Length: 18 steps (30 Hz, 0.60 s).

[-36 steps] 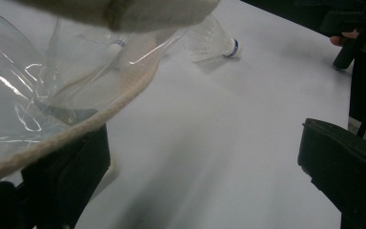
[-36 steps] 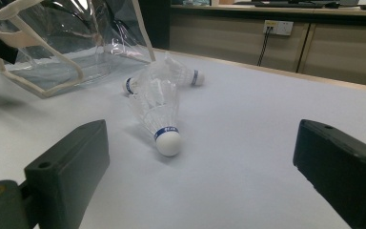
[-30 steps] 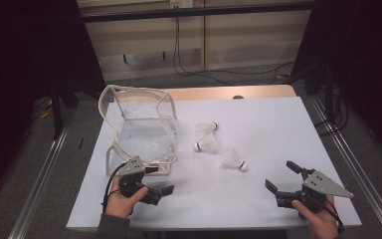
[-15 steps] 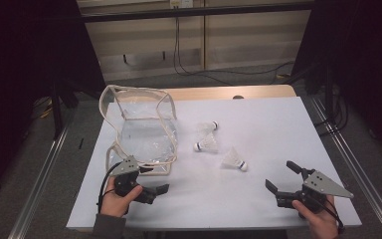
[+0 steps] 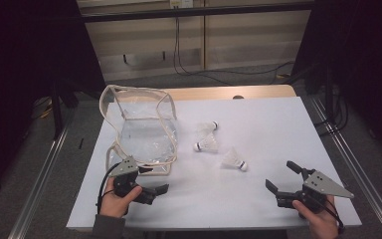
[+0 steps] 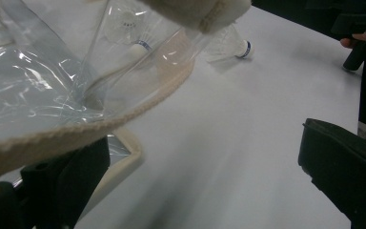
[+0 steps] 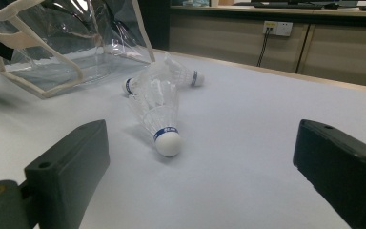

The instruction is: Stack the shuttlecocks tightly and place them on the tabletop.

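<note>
1. While both tongs rest low on the table, the left gripper gapes beside the clear plastic bag's cloth-trimmed edge.
2. The right gripper is spread, holding nothing, facing the nearest feathered, white-tipped shuttlecock.

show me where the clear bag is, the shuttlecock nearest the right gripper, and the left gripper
bag (image 5: 144, 137), high view, on its clear front wall.
nearest shuttlecock (image 7: 167, 140), right gripper view, on its white cork.
left gripper (image 5: 160, 189), high view, between its jaw tips.

Wall socket, cables, wooden cabinets behind table.
</note>
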{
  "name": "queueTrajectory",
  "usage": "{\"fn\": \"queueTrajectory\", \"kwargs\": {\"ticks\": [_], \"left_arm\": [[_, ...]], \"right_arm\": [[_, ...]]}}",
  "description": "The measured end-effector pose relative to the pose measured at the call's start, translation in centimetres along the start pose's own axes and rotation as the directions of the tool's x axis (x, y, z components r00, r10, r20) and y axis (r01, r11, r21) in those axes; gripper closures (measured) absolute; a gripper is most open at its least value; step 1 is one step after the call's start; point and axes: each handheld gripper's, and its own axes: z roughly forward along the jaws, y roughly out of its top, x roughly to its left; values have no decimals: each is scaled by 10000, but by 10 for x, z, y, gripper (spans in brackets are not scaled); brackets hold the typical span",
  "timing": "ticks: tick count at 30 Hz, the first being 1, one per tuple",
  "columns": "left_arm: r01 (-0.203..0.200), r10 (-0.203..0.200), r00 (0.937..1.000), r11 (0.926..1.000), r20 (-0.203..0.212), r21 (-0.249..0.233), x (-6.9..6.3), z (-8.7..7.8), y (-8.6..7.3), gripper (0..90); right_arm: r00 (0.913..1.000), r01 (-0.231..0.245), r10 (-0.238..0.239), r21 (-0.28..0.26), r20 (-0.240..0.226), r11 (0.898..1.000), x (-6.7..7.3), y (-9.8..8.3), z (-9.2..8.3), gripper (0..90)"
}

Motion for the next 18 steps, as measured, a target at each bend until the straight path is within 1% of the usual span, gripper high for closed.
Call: {"fn": "queueTrajectory", "kwargs": {"ticks": [4, 6, 7, 8, 10, 11, 15, 18], "left_arm": [[-45, 45, 10000, 10000, -33, -39, 0, -3, -1, 35], [10, -11, 9999, 9999, -100, -132, 1, -5, -2, 35], [94, -95, 9999, 9999, -106, -82, 2, -6, -2, 35], [177, -180, 9997, 9996, -138, -200, 2, -7, -3, 34], [174, -177, 9997, 9997, -154, -159, 3, -8, -4, 34], [146, -148, 9996, 9998, -230, -122, 4, -9, -5, 35], [178, -183, 9995, 9997, -269, -157, 6, -10, -5, 35], [98, -104, 9991, 9999, -403, -140, 8, -12, -6, 35]], "right_arm": [[10000, -34, 34, 6, -7, 10000, 0, 0, 0, 43], [10000, -1, 1, 0, -3, 10000, 0, 0, 0, 43], [10000, -28, 28, 15, -5, 10000, 0, 0, 0, 43], [10000, -39, 39, 33, -4, 10000, 0, 0, 0, 43], [10000, 0, 0, 26, -1, 10000, 0, 0, 0, 43], [10000, 4, -4, 24, -6, 10000, 0, 0, 0, 43], [10000, 22, -22, 37, -2, 10000, 0, 0, 0, 43], [10000, 13, -13, 48, 2, 10000, 1, 0, 0, 43]]}}
